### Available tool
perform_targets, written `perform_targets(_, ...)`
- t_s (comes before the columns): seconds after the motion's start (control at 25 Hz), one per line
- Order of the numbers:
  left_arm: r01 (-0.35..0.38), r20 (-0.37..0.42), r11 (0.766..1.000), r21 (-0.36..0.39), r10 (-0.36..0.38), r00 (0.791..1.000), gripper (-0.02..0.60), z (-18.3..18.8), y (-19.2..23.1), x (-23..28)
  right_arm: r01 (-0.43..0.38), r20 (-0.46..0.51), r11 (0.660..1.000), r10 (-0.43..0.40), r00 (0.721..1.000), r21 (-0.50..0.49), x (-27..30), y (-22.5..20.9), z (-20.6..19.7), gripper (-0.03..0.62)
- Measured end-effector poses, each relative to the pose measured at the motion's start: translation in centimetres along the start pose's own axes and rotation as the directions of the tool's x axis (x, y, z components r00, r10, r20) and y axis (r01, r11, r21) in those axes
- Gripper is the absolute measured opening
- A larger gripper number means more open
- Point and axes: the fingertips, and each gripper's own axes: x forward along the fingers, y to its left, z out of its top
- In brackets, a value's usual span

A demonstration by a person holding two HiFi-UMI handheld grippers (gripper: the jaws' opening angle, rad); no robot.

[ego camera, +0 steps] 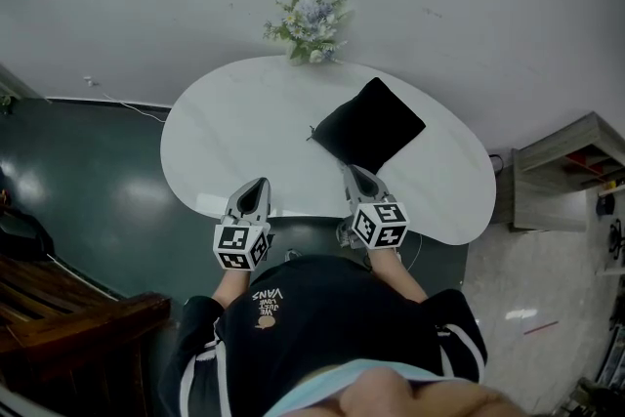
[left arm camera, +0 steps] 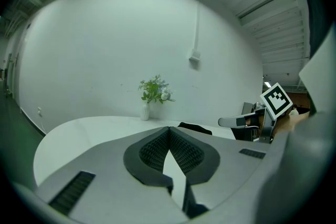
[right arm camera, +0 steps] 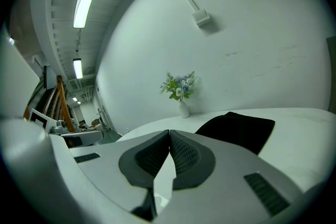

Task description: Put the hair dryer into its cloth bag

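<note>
Left gripper (left arm camera: 169,128) first: jaws pressed together, ribbed pads meeting tip to tip, nothing between them; right gripper (right arm camera: 169,132) tells the same story, jaws closed on air, no cloth, no cord, no handle pinched; both come up empty at this moment. In the head view the pair sit side by side at lower centre of the frame, over the near edge of the white table (ego camera: 225,127), noses tipped slightly down; neither seems to touch anything; that reads to me as a resting or ready pose, not a working one.

Outward now: just above the right gripper in the frame lies the cloth bag (ego camera: 369,125), black, resting on the tabletop and turned like a diamond with its lower edge toward that gripper; just beside the tip, seemingly not touching; handy for the right side, farther off from the left.

And the hair dryer? Not on show in any view, and not lying out on the tabletop; whether it sits inside the black cloth I cannot tell, since the bag's mouth isn't visible; if it does, the job looks done; if not, it hasn't begun.

At the table's far edge, top centre of the frame by the wall, a vase of flowers (ego camera: 311,26) stands well away from the bag; probably just decoration.
</note>
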Motion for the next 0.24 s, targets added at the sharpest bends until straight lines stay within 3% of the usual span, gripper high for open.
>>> perform_targets(0.24, -0.008, -0.003, 1.000, -0.013, 0.008, 1.000, 0.020, -0.52, -0.02, -0.49, -0.001, 0.005, 1.000, 0.001, 1.000, 0.001, -0.27, 0.11, -0.12, 0.043)
